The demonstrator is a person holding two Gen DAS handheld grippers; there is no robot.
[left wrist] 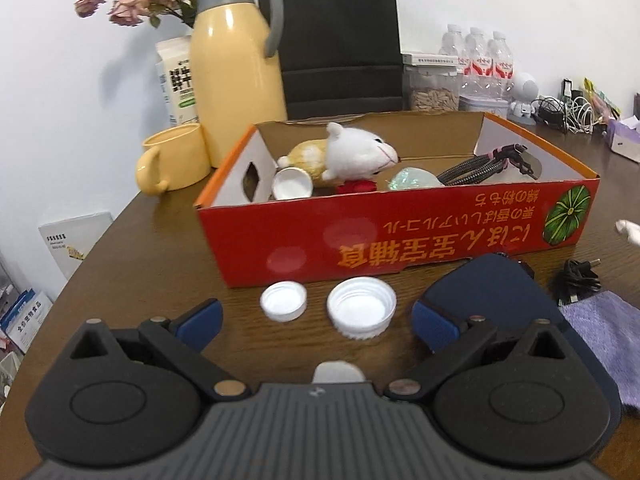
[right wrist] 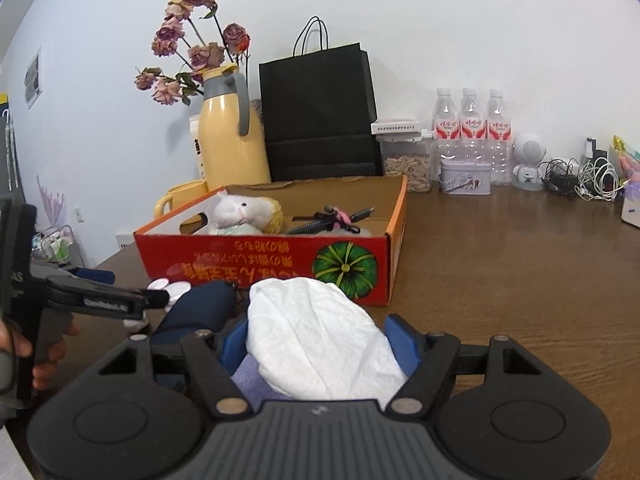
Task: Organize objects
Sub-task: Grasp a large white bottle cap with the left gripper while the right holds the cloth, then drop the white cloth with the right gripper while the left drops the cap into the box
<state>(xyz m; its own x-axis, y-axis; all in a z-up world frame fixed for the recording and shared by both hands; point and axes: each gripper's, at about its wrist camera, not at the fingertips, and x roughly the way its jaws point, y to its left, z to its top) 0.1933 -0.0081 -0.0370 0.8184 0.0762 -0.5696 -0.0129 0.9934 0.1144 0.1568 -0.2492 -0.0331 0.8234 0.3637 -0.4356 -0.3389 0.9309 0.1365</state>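
A white crumpled cloth (right wrist: 320,340) is held between the blue pads of the right gripper (right wrist: 320,344), its long side pointing away toward the red box (right wrist: 256,256). The box is set longways on the brown table (right wrist: 500,264). Two white caps (left wrist: 360,312) are seen between the wide-open, empty jaws of the left gripper (left wrist: 316,324).

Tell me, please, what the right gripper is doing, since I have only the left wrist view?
Observer: The right gripper holds a white crumpled wad between its pads, in front of the red box.
Operator: What lies beneath it?
Observer: A purple cloth, directly under the wad.
Operator: Can you see my left gripper there?
Observer: Yes, the left gripper is at the left edge, with its tips over the white caps.
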